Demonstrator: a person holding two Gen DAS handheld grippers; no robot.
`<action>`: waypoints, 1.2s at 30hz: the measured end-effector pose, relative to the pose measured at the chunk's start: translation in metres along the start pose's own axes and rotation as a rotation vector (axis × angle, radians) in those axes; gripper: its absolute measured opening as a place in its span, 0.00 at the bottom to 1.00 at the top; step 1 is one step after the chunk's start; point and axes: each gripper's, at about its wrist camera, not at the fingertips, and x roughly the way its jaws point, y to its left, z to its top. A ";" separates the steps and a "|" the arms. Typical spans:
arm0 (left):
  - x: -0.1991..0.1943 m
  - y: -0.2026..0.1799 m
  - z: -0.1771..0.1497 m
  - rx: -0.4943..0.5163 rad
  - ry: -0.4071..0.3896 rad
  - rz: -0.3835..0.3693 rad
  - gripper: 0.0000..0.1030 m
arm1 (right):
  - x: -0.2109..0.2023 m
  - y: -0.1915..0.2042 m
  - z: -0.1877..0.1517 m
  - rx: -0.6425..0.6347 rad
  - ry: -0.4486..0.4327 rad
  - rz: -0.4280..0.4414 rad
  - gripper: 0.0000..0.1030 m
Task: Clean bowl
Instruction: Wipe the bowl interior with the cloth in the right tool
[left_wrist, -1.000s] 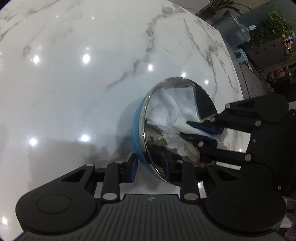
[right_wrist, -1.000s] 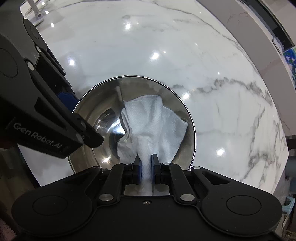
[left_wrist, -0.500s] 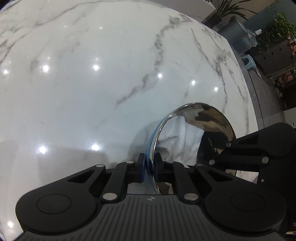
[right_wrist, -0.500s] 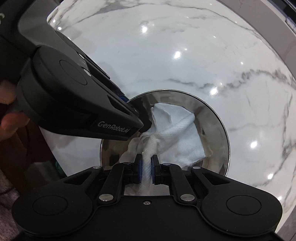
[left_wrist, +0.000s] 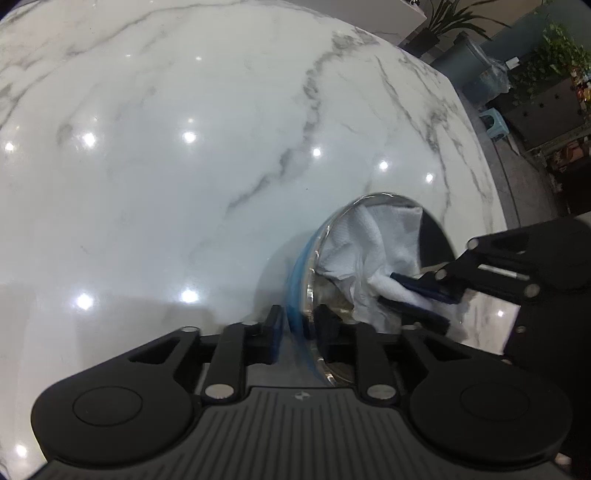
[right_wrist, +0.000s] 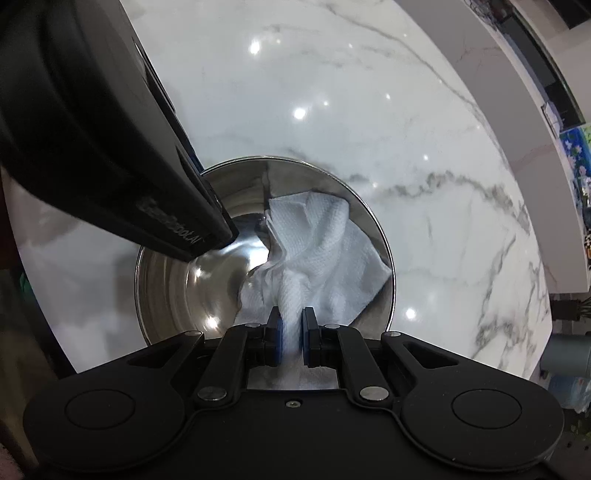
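A steel bowl with a blue outside stands tilted on its side on the marble table. My left gripper straddles the bowl's near rim, one finger outside and one inside. Its jaws are opening, with a gap between the pads and the rim. A white paper towel lies crumpled against the bowl's right inner wall. My right gripper is shut on a bunched fold of the towel, just above the bowl's near edge. In the left wrist view the right gripper reaches into the bowl from the right.
The white marble table spreads wide beyond the bowl. Past its far right edge are a blue stool, a grey bin and potted plants. The left gripper's black body fills the upper left of the right wrist view.
The left jaws, shut on the bowl's rim half a second ago, now stand apart around it. The towel has swept toward the right side of the bowl with the right gripper.
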 end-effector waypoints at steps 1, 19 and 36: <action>-0.002 -0.002 -0.001 0.012 -0.015 0.012 0.23 | 0.001 0.000 0.000 0.005 -0.005 0.000 0.08; -0.018 -0.031 -0.019 -0.003 0.005 0.175 0.39 | 0.004 -0.004 0.002 0.217 -0.073 0.120 0.08; 0.003 -0.065 -0.002 0.123 0.083 0.337 0.09 | 0.003 -0.015 -0.020 0.400 -0.111 0.480 0.08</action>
